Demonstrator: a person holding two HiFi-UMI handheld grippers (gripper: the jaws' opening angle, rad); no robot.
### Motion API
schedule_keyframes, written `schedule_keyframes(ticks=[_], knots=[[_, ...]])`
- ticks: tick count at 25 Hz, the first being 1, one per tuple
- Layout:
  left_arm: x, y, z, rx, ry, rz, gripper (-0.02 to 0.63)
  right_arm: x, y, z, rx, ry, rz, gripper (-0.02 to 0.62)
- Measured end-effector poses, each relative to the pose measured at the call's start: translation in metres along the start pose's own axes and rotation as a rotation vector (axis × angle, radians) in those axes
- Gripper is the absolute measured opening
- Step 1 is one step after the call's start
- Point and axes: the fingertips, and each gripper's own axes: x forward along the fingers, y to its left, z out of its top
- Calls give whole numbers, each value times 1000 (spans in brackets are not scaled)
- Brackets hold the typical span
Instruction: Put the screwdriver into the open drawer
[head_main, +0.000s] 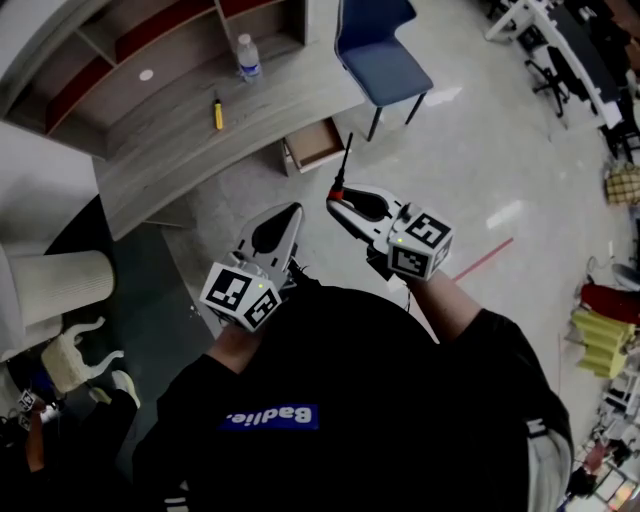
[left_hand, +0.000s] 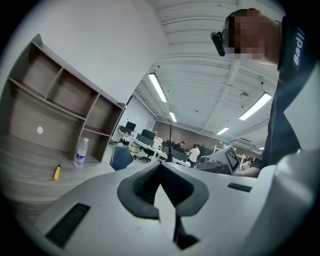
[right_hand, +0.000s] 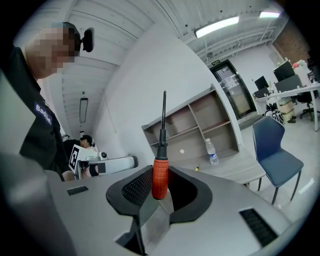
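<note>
Between the right gripper's (right_hand: 160, 189) dark, ribbed pads stands the screwdriver (right_hand: 160, 175). The jaws are partly closed and clamp the lower end of its stubby, knurled orange-red handle. A black collar and a thin black shaft rise straight up out of the grip. In the head view the same tool (head_main: 341, 168) points away from the person, out of the white moulded shell of the right gripper (head_main: 358, 205), toward the open drawer (head_main: 318, 143).

The left gripper (left_hand: 161, 169) has its jaws drawn together until the tips meet, with nothing between the pads. Its smooth pale-grey body and marker cube sit beside the right one, a little lower in the head view (head_main: 276, 232).

The drawer is a shallow box of light wood, pulled out from under the desk (head_main: 170, 150), with its bare bottom showing. The screwdriver's tip is near it but not over it. The desk is a long slab of pale wood grain with open cubby shelves along the back. On the top stand a clear plastic bottle (head_main: 249, 57) and a small yellow object (head_main: 218, 113), well apart from the drawer. A blue padded chair (head_main: 380, 50) on thin dark legs stands just beyond the drawer on a glossy speckled floor.
</note>
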Motion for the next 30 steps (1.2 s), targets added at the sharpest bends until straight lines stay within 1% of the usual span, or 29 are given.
schedule_keyframes(ticks=[3,6,10,15,19,25,30], knots=[[7,22,9,-5,6,-24,3,20,-12,6,2,2,-33,115],[15,38,11,-15,15,-36,2,33,-26,10,11,0,-64,115],[31,51,8,-27,31,-33,2,43,-48,7,20,21,-73,115],[59,64,5,-40,40,9,2,49,-85,3,18,60,-58,115],[83,74,0,-60,46,62,2,52,-114,1,16,101,-23,115],[111,79,-5,-88,34,119,2,56,-154,-2,-34,165,24,115],[121,90,-15,-104,26,160,2,65,-176,-11,-70,209,36,115]])
